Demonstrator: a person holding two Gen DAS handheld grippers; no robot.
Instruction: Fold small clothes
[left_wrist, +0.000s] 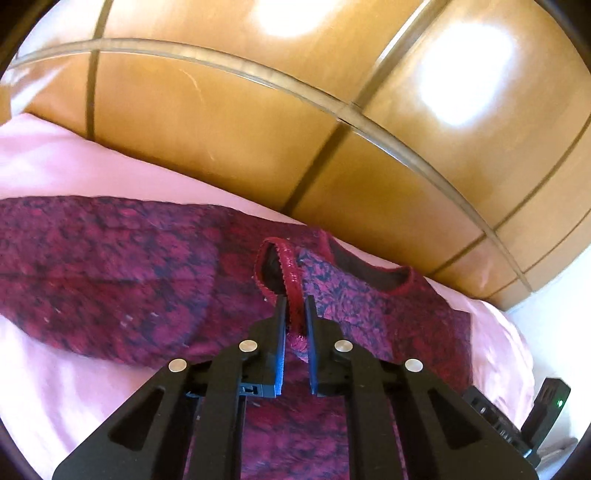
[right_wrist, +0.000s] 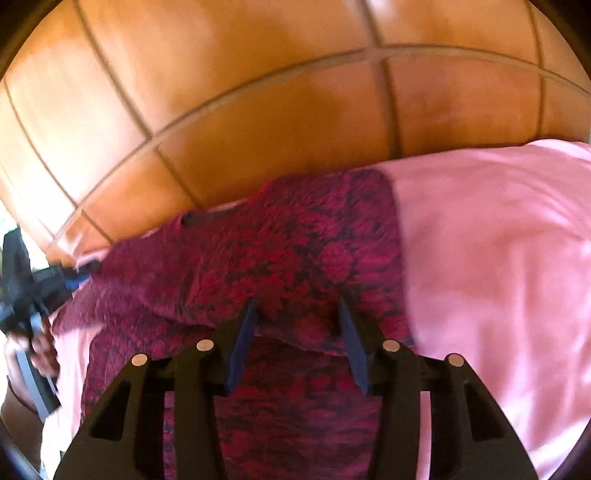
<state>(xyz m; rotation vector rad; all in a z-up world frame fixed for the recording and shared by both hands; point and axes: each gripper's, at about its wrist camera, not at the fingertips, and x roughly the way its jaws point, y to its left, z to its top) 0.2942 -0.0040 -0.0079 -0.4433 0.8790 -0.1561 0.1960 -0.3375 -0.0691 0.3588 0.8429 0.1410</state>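
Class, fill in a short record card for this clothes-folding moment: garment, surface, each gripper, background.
garment: red-and-purple patterned top, partly folded over itself, neckline visible
surface: pink bedsheet
left gripper: shut on the top's red trimmed edge, lifting it off the fabric
right gripper: jaws apart, over the top; a fold of fabric lies between them, but blur hides whether the pads press it
background: glossy wooden wardrobe doors behind the bed
blur: strong in the right wrist view
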